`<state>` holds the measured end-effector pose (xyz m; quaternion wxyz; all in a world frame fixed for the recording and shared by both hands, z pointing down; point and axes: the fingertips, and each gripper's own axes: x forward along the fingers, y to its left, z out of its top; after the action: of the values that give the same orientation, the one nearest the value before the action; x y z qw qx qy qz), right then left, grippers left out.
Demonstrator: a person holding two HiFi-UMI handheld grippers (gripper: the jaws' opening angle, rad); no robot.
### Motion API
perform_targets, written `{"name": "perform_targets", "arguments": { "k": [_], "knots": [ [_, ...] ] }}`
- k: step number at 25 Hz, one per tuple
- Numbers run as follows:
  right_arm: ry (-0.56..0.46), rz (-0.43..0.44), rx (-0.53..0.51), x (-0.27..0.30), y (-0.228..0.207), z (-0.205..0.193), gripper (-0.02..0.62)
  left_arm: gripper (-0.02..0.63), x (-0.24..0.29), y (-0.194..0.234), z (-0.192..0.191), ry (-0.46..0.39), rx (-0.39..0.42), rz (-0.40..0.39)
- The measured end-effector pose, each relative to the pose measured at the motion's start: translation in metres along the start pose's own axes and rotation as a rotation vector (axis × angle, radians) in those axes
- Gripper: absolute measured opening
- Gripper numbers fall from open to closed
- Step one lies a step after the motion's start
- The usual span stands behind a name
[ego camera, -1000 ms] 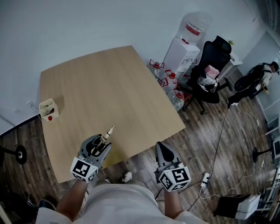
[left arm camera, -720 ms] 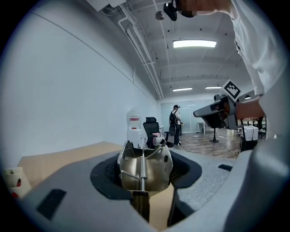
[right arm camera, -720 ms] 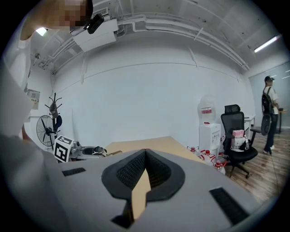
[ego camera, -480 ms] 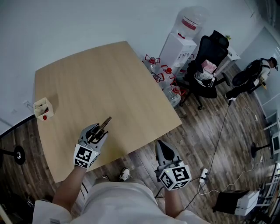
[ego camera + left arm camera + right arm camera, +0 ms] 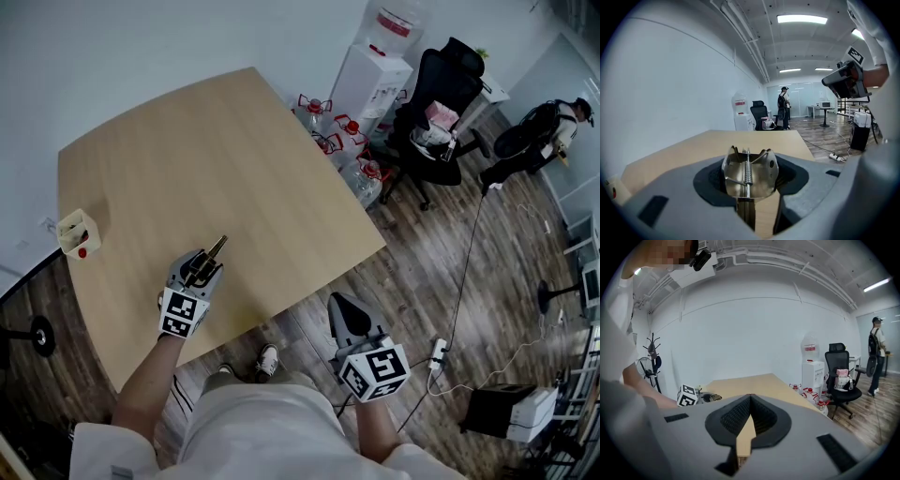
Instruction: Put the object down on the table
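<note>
My left gripper is shut on a metal spring clip, whose shiny end sticks out ahead of the jaws. It hangs low over the front left part of the wooden table; whether the clip touches the top is not visible. In the left gripper view the clip stands between the grey jaws, its coil spring facing the camera. My right gripper is off the table's front edge, over the floor. Its jaws meet at the tips with nothing between them.
A small white box with something red in it sits at the table's left edge. Beyond the far right corner stand a water dispenser, water bottles and a black office chair. A person stands far right.
My left gripper has sunk towards the table top with the clip and drifted left in the head view. The right gripper has shifted only slightly.
</note>
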<state>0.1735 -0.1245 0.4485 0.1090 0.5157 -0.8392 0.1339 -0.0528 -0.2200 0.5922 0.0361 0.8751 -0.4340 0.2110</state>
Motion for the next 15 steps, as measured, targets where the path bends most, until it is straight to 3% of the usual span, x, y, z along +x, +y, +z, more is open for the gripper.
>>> {"name": "perform_targets", "arguments": {
  "k": [15],
  "knots": [
    [0.061, -0.029, -0.005, 0.006, -0.027, -0.017, -0.003, 0.210, 0.084, 0.010, -0.059, 0.163, 0.071, -0.040]
  ]
}}
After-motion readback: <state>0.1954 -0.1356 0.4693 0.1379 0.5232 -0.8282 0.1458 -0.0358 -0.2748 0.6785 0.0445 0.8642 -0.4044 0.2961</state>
